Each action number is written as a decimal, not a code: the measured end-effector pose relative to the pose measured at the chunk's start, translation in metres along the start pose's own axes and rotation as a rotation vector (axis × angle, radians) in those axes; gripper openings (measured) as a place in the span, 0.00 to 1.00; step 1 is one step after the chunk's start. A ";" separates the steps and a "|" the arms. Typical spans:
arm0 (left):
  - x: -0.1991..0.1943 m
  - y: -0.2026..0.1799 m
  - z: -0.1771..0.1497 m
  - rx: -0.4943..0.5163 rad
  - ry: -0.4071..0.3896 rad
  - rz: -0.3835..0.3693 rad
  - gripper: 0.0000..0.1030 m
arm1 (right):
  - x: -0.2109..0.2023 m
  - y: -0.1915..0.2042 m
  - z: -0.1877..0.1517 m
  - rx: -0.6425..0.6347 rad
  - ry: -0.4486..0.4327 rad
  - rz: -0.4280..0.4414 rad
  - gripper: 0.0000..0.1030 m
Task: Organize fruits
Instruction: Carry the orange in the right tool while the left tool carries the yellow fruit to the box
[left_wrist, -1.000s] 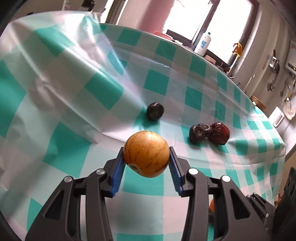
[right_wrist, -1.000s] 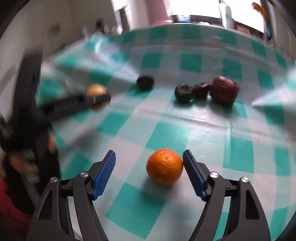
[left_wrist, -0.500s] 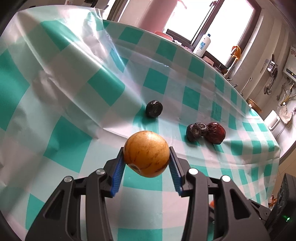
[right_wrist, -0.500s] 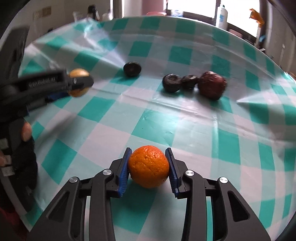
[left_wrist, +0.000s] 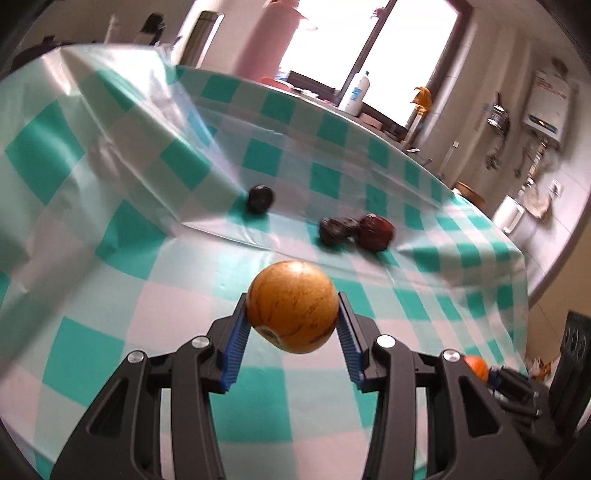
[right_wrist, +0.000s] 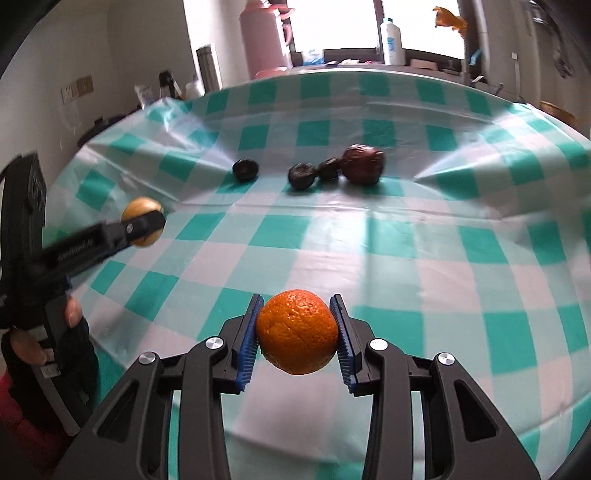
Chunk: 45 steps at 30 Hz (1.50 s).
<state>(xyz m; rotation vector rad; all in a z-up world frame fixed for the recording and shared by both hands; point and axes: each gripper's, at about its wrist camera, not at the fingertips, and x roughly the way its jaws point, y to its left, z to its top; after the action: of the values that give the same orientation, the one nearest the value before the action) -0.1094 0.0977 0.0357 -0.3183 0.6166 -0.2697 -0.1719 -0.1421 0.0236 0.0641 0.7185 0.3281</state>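
My left gripper (left_wrist: 292, 314) is shut on a yellow-brown streaked round fruit (left_wrist: 292, 311) and holds it above the checked tablecloth (left_wrist: 184, 332); it also shows in the right wrist view (right_wrist: 142, 226). My right gripper (right_wrist: 297, 330) is shut on an orange (right_wrist: 297, 331), lifted off the cloth; the orange peeks in at the left wrist view's lower right (left_wrist: 476, 366). On the cloth beyond lie a lone dark fruit (left_wrist: 260, 198) (right_wrist: 245, 170), two small dark wrinkled fruits (left_wrist: 336, 229) (right_wrist: 302, 175) and a larger reddish-brown fruit (left_wrist: 375, 232) (right_wrist: 363, 163).
The cloth has raised folds at the left (left_wrist: 110, 122) and a ridge at the right (right_wrist: 454, 162). A pink jug (right_wrist: 264, 37), a metal flask (right_wrist: 208, 66) and a white bottle (right_wrist: 391, 35) stand behind the table. The table edge drops at the right (left_wrist: 521, 280).
My right gripper closed on the orange and lifted it off the cloth. My left gripper kept the yellow-brown fruit and drew back and up, with the dark fruits farther away.
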 end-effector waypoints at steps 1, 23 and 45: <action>-0.003 -0.004 -0.002 0.012 -0.002 -0.005 0.44 | -0.006 -0.004 -0.003 0.010 -0.009 0.000 0.36; -0.016 -0.140 -0.062 0.363 0.100 -0.125 0.44 | -0.085 -0.118 -0.072 0.239 -0.125 -0.078 0.36; -0.018 -0.291 -0.147 0.757 0.238 -0.327 0.44 | -0.181 -0.229 -0.181 0.500 -0.248 -0.225 0.36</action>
<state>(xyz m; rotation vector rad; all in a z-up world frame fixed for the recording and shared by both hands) -0.2564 -0.1944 0.0391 0.3540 0.6496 -0.8348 -0.3548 -0.4262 -0.0365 0.4865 0.5408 -0.0815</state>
